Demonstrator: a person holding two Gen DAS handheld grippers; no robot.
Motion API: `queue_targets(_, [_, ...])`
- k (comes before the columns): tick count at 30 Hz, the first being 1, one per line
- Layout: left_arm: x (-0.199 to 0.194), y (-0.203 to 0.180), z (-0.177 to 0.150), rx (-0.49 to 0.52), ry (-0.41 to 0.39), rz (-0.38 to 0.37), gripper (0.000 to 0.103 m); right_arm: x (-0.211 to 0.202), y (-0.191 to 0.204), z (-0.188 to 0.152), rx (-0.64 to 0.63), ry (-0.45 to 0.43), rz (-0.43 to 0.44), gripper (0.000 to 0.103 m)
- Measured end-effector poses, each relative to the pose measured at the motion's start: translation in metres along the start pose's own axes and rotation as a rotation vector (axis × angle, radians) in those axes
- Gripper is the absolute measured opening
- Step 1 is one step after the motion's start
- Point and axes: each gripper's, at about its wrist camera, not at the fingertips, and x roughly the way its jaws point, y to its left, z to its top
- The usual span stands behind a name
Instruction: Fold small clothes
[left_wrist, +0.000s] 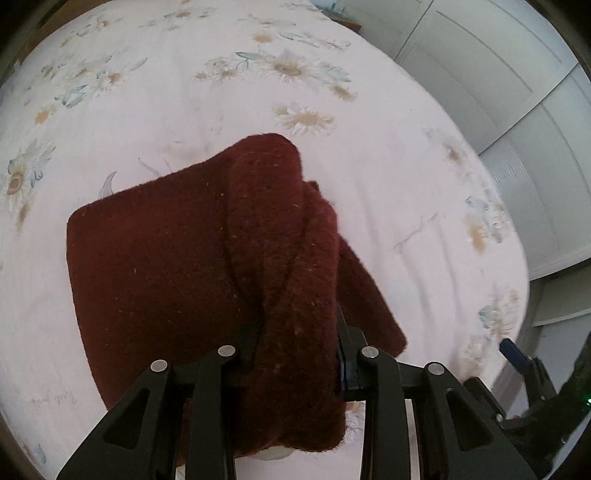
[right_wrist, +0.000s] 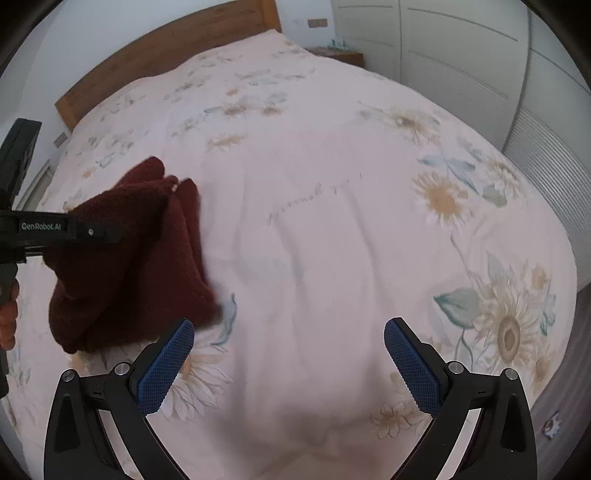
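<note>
1. Left tongs (left_wrist: 295, 354) are seen clamped on a bunched fold of the dark red knitted garment (left_wrist: 184, 266), which is gripped between the two black fingers.
2. Right tongs (right_wrist: 289, 363) are held wide apart, with nothing between the blue ribbed pads (right_wrist: 166, 365).
3. From the right wrist view, the garment (right_wrist: 129, 258) is shown gathered in thick folds and hanging from the left tongs (right_wrist: 92, 232) above the bed; whether its lower edge touches the bedspread cannot be told.
4. Relative to the garment, the right tongs are placed near its lower right corner, and one blue pad is seen just beside that corner.
5. Beneath the garment, a pale pink bedspread (right_wrist: 332, 240) printed with daisies is spread.
6. Beyond the garment, a wooden headboard (right_wrist: 166, 48) is visible, and white wardrobe doors (right_wrist: 461, 48) are seen to its right.
</note>
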Motion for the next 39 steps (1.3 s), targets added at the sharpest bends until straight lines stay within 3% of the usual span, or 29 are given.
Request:
queue_targets(6, [0.008,-0.003,-0.003,-0.001,0.034,0.073,0.046,0.003,-0.007,-0.007,0.021,0.020,0.008,0.103])
queue_targets(9, [0.009,-0.001,-0.003,-0.026,0.033,0.086,0.064,0.000,-0.007,-0.007,0.016,0.018,0.009,0.103])
queue_targets(14, [-0.014,0.004,0.002,-0.053,-0.020,0.045,0.096,-0.016,0.000,-0.004,-0.023,-0.022,-0.025,0.103])
queue_targets(22, [-0.081,0.020,0.015,-0.056,-0.143,0.063,0.102,-0.044,0.046,0.026,-0.161,-0.083,0.016,0.103])
queue_targets(28, [-0.103,0.054,-0.002,-0.054,-0.138,0.160,0.102,-0.059,0.108,0.072,-0.293,-0.095,0.059,0.103])
queue_targets(34, [-0.103,0.098,-0.043,-0.073,-0.103,0.235,0.102,-0.031,0.179,0.117,-0.367,0.054,0.137,0.101])
queue_targets(39, [-0.099,0.122,-0.074,-0.087,-0.087,0.259,0.102,0.022,0.219,0.122,-0.381,0.210,0.151,0.094])
